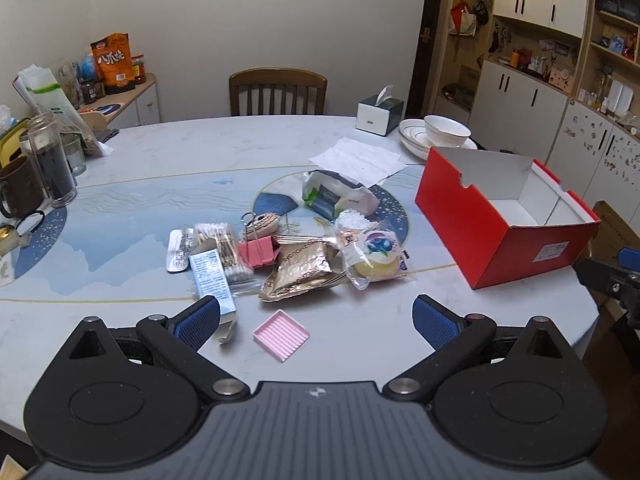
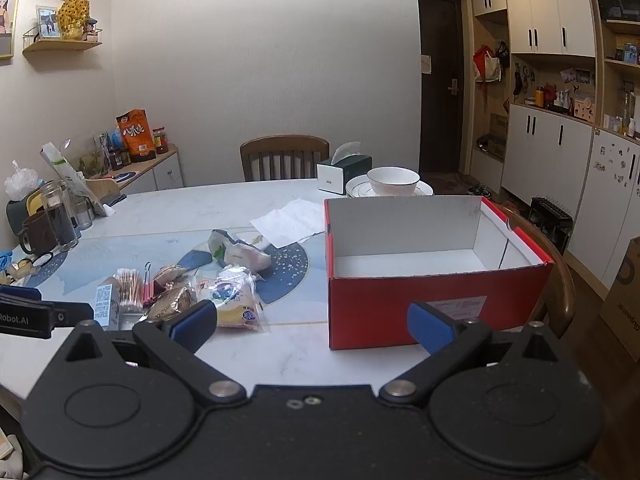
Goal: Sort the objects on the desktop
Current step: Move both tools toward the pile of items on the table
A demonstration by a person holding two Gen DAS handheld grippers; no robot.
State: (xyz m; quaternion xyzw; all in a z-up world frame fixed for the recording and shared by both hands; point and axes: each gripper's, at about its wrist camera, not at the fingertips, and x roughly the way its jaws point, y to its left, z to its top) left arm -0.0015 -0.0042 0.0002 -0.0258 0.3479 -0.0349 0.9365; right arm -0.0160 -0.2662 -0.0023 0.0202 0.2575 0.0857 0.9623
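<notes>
A round white marble-look table [image 1: 160, 148] with a blue painted scene fills the frame. At centre lies a heap of small packets around a pink binder clip [image 1: 259, 253]. A pink ridged square tray [image 1: 281, 335] lies below it. A red open cardboard box [image 1: 505, 216] stands right, with stacked white bowls [image 1: 434, 136] upper right.

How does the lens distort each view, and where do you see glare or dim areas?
Left wrist view: fisheye bends the table edge and the cabinets lean inward; soft glare on the blueberry bread wrapper. Right wrist view: the red box looks nearly straight at centre, the doorway is dim, and the corners vignette to black.
</notes>
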